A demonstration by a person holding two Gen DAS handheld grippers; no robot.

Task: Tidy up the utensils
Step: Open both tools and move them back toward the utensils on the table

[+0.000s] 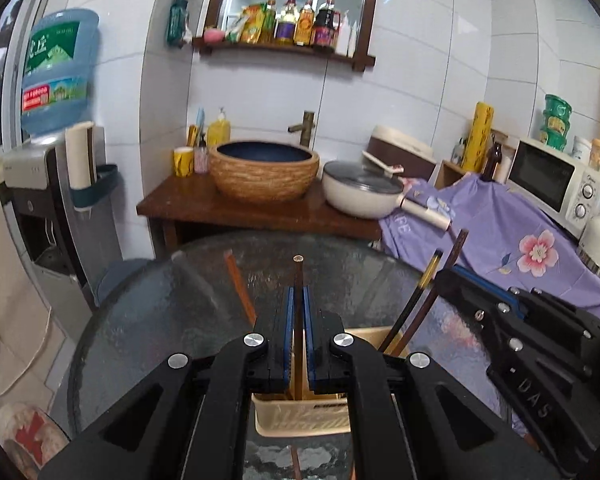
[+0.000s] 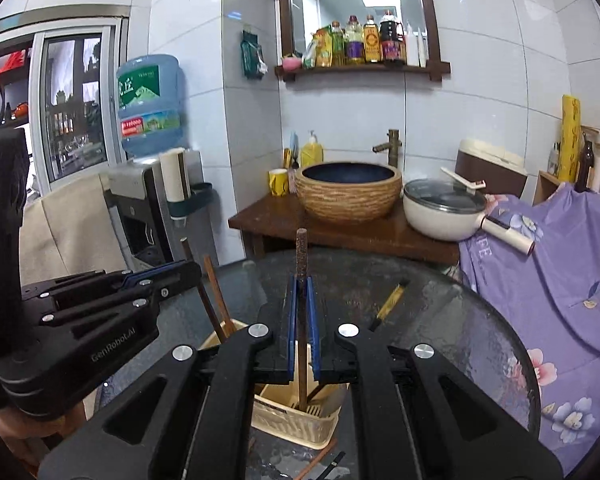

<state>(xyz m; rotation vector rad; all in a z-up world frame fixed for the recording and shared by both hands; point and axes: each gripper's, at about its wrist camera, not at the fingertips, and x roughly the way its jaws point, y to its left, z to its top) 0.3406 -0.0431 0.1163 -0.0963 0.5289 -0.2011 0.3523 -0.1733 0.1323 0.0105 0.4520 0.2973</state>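
Note:
A beige slotted utensil basket (image 1: 300, 416) stands on the round glass table (image 1: 172, 304), and shows in the right wrist view (image 2: 292, 420) too. My left gripper (image 1: 298, 304) is shut on a dark brown chopstick (image 1: 298, 276), held upright with its lower end in the basket. My right gripper (image 2: 301, 296) is shut on another brown chopstick (image 2: 301, 256), upright, its tip inside the basket. Two more chopsticks (image 1: 416, 304) lean in the basket. An orange-brown chopstick (image 1: 240, 288) leans at the left. A black and gold chopstick (image 2: 388, 304) leans beyond the basket.
Loose chopsticks (image 2: 320, 460) lie on the glass near the basket. Behind the table a wooden counter (image 1: 236, 212) holds a woven basin (image 1: 264, 170) and a white pan (image 1: 364, 194). A purple floral cloth (image 1: 512, 240) covers the right side. A water dispenser (image 1: 56, 184) stands at the left.

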